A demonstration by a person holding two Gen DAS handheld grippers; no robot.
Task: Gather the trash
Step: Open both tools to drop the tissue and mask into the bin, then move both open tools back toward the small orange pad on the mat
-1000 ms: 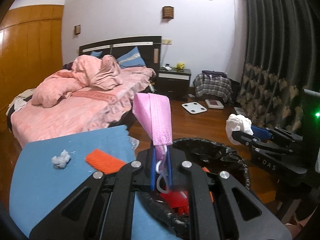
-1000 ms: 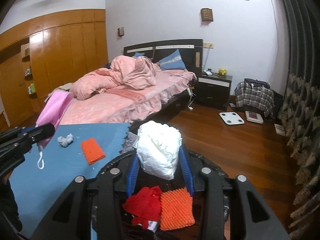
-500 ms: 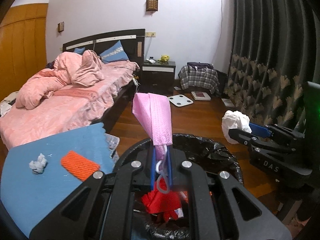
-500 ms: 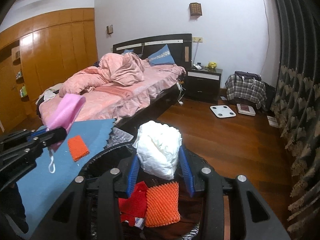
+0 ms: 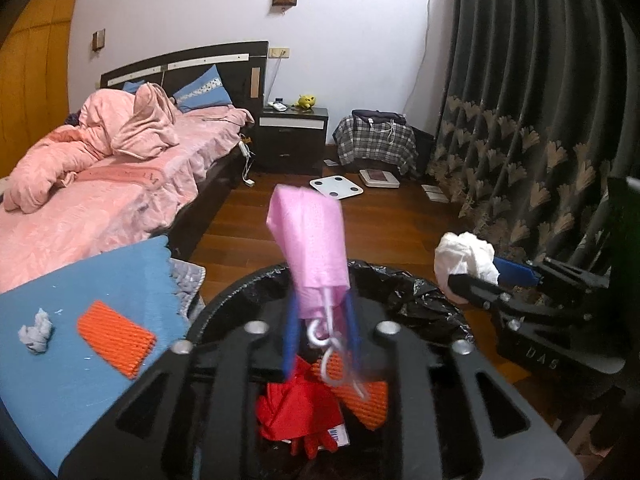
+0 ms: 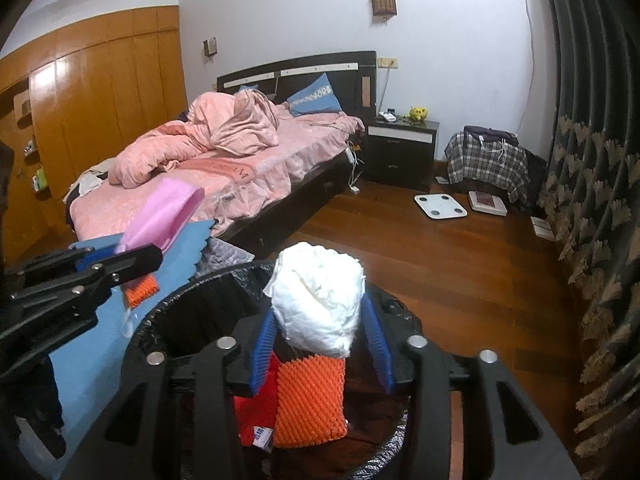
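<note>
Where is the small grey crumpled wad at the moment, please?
In the left wrist view, the grey wad lies at far left on the blue mat, just left of the orange ribbed piece.

Mask (image 5: 308, 248): pink non-woven cloth, matt, finely dimpled; white elastic loops. Wad (image 6: 320, 304): white crumpled paper, matt. Bin liner (image 5: 416, 292): black plastic film, glossy, wrinkled. In bin: orange ribbed foam sleeve (image 6: 310, 400), rough; red wrapper (image 5: 296, 412), soft sheen. Mat (image 5: 80, 368): blue foam, smooth, matt; on it another orange foam piece (image 5: 116, 338) and a grey paper scrap (image 5: 36, 330). Floor (image 6: 460, 264): varnished wood, glossy. Bedding (image 6: 224, 148): pink cloth. Gripper frames: black matt plastic, metal screws.
</note>
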